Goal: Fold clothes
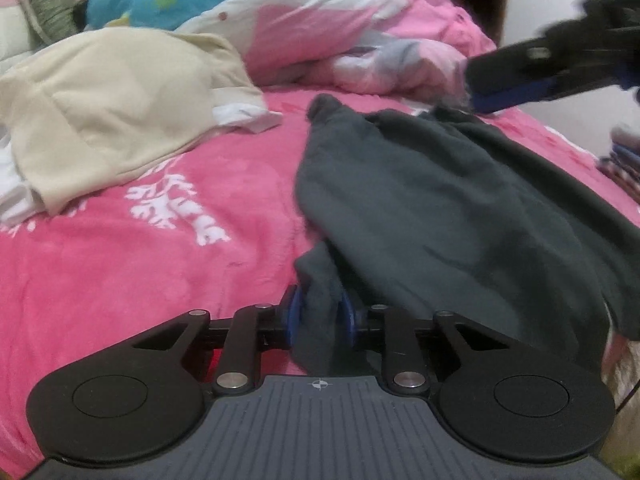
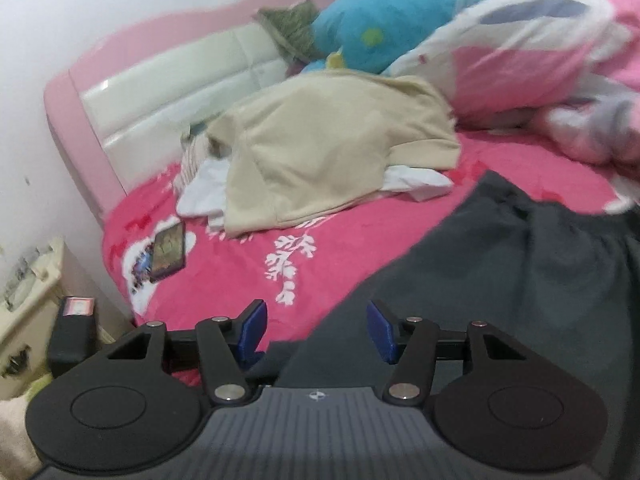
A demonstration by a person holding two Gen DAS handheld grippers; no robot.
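A dark grey garment (image 1: 440, 200) lies spread over the pink bedspread (image 1: 120, 280). My left gripper (image 1: 320, 316) is shut on a bunched near edge of it, with cloth squeezed between the blue pads. In the left wrist view my right gripper (image 1: 480, 88) hovers, blurred, at the garment's far right edge. In the right wrist view that gripper (image 2: 316, 332) is open, its blue pads (image 2: 252, 332) wide apart over the dark grey garment (image 2: 500, 272), gripping nothing.
A beige garment (image 2: 328, 160) lies heaped on white clothes (image 2: 208, 196) near the headboard (image 2: 180, 92). A phone (image 2: 168, 252) rests on the bedspread at the left. A rumpled pink and white duvet (image 2: 540, 52) and a blue pillow (image 2: 384, 20) fill the far side. A nightstand (image 2: 32, 300) stands beside the bed.
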